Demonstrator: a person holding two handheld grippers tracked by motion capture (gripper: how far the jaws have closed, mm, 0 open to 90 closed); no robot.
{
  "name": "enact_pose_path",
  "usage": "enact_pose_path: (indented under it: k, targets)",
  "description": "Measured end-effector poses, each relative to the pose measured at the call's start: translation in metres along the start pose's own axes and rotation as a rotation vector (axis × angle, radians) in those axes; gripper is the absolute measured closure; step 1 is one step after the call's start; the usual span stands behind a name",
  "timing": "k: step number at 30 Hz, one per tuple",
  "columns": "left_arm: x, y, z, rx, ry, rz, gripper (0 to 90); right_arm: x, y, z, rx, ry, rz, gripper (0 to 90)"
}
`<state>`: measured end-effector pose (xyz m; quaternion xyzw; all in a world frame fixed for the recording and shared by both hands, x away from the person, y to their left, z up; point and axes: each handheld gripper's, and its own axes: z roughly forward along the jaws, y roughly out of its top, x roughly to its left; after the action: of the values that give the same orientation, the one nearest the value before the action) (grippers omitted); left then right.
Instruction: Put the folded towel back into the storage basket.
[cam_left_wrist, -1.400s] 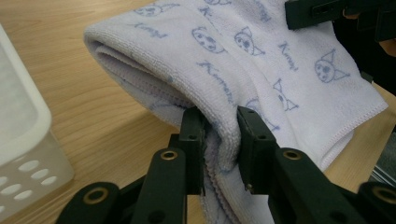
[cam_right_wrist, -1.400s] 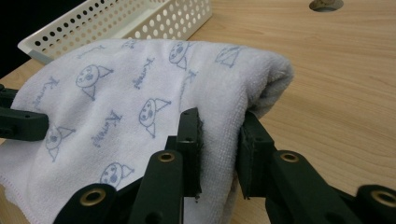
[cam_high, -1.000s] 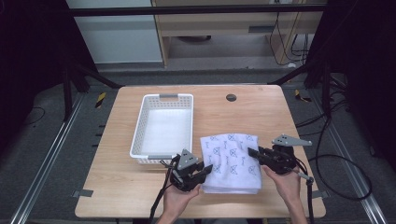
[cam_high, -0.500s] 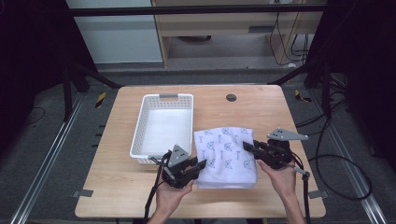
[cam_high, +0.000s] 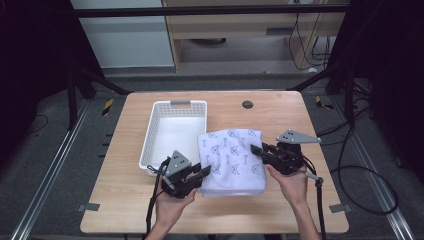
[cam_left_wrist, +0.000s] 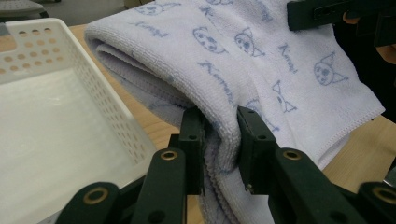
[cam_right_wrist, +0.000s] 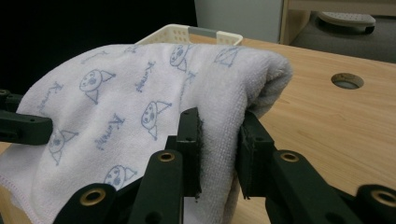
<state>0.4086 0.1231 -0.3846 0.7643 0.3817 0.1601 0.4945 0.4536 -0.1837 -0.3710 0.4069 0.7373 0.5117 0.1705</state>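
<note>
A folded white towel (cam_high: 231, 159) with blue cartoon prints hangs just above the wooden table (cam_high: 125, 200), its left edge reaching the white basket (cam_high: 175, 131). My left gripper (cam_high: 202, 172) is shut on the towel's left side; its jaws pinch the folded cloth (cam_left_wrist: 219, 135) in the left gripper view. My right gripper (cam_high: 257, 151) is shut on the towel's right side, with thick cloth (cam_right_wrist: 219, 140) squeezed between its jaws in the right gripper view. The basket (cam_left_wrist: 56, 126) is empty and lies to the left of the towel.
A round cable hole (cam_high: 247, 104) sits in the table behind the towel, also seen as a hole (cam_right_wrist: 347, 80) in the right gripper view. Bare wood lies to the right and in front. Cables trail from both grippers over the front edge.
Both grippers have carried the towel to the left and slightly away from me, so its left edge now meets the basket's right rim. Both stay shut on it.
</note>
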Motion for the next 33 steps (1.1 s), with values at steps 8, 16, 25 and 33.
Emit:
enact_pose_path:
  k: [8,16,25,33]
  targets:
    - [0.012,0.004,-0.011,-0.021,0.014,-0.011,72.9,0.011,0.015,0.008,-0.012,0.004,-0.019,73.5]
    - [0.025,0.008,-0.023,-0.039,0.032,-0.023,72.9,0.021,0.028,0.02,-0.026,0.013,-0.029,73.5]
    - [0.038,0.01,-0.032,-0.051,0.049,-0.041,72.9,0.029,0.039,0.032,-0.034,0.018,-0.048,73.5]
    - [0.049,0.012,-0.038,-0.062,0.069,-0.054,72.9,0.037,0.049,0.046,-0.039,0.023,-0.061,73.5]
